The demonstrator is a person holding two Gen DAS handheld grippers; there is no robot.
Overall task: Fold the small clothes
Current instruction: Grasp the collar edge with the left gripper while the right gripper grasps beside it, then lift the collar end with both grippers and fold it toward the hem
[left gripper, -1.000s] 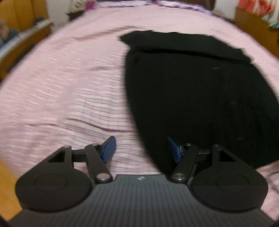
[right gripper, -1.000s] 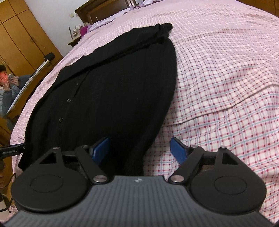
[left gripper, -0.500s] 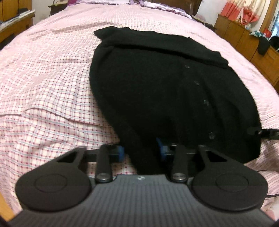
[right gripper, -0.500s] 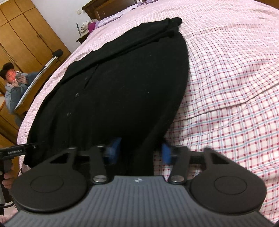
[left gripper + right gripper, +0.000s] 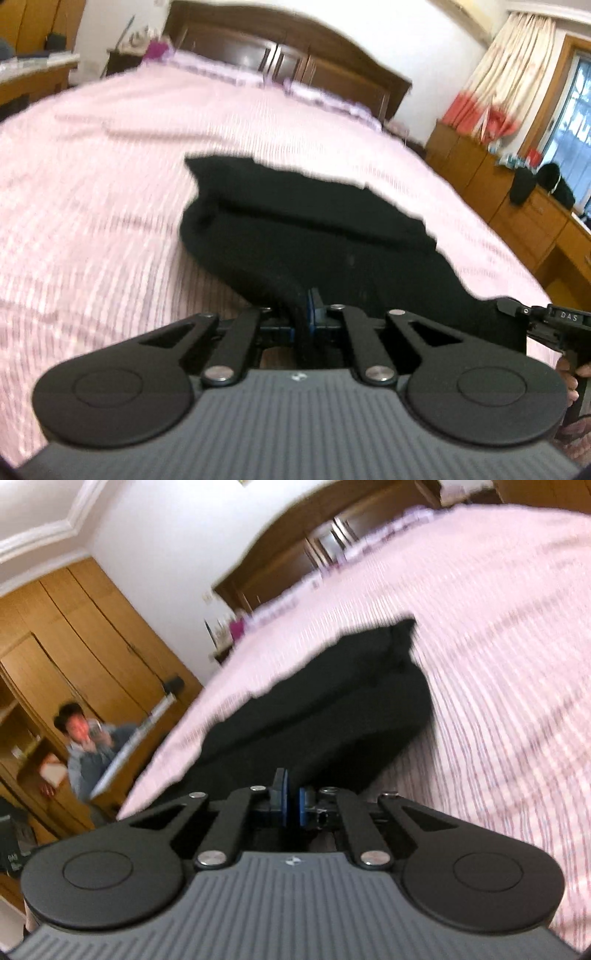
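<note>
Grip: my left gripper (image 5: 307,308) and right gripper (image 5: 291,805) each pinch the black top (image 5: 295,236).
Risk: hem slips out, fold goes crooked toward 12 o'clock on the bed (image 5: 92,177).

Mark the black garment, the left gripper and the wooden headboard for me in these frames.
black garment (image 5: 303,236): left wrist view, on its flat middle part lying on the bed.
left gripper (image 5: 309,308): left wrist view, midway between the fingertips, jaws closed on the garment's near edge.
wooden headboard (image 5: 295,40): left wrist view, on its curved top panel.
</note>
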